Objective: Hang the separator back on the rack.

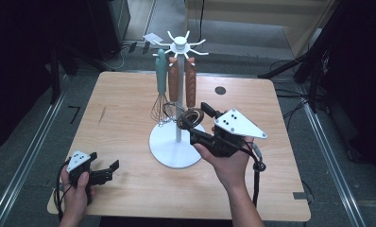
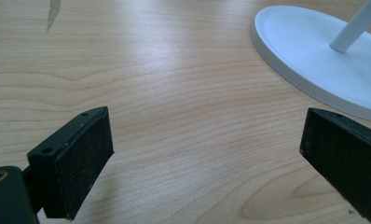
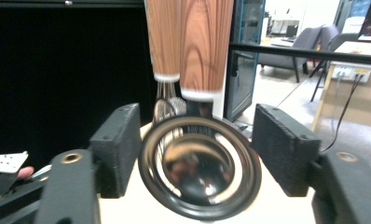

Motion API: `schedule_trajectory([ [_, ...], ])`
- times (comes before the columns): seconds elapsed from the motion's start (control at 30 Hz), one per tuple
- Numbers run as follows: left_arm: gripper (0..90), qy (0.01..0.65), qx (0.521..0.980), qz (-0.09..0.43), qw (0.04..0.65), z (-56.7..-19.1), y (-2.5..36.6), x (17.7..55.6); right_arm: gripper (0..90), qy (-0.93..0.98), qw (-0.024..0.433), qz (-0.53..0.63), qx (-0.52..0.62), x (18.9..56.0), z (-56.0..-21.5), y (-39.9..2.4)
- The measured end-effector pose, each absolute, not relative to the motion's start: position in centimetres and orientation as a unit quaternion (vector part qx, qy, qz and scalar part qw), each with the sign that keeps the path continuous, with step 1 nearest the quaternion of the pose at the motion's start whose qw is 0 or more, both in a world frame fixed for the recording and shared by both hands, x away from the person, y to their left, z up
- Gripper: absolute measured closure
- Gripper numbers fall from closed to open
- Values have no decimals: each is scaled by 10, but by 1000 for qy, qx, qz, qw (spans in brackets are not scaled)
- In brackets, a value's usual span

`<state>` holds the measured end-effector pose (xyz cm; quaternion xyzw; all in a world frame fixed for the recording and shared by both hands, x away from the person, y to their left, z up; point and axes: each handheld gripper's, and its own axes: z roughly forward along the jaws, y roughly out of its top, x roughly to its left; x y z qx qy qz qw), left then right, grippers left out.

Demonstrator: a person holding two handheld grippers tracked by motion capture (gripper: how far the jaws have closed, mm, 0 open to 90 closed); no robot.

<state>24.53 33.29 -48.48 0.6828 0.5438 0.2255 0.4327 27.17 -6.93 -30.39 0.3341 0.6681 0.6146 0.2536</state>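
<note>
The white rack [image 1: 176, 146] stands near the middle of the desk [image 1: 124, 118], with bare wood open to the left and front. A ladle [image 3: 200, 165] hangs from the rack by its wooden handle [image 1: 191, 82], beside a second wooden-handled utensil [image 1: 174, 80] and a teal whisk [image 1: 161, 90]. The right tongs [image 3: 200, 154] are held level at the rack, spread, the ladle's bowl between the pads, no firm pinch visible. The left tongs [image 2: 204, 154] rest low near the front-left edge, spread over bare desk. No legible writing.
</note>
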Motion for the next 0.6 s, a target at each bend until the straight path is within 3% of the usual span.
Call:
schedule_trajectory([
  [0.17,26,543,680,226,437,-485,333,246,262,670,250,608,344,270,-314,-75],
  [0.6,26,539,684,228,435,-485,332,246,199,678,243,596,355,264,-339,-93],
])
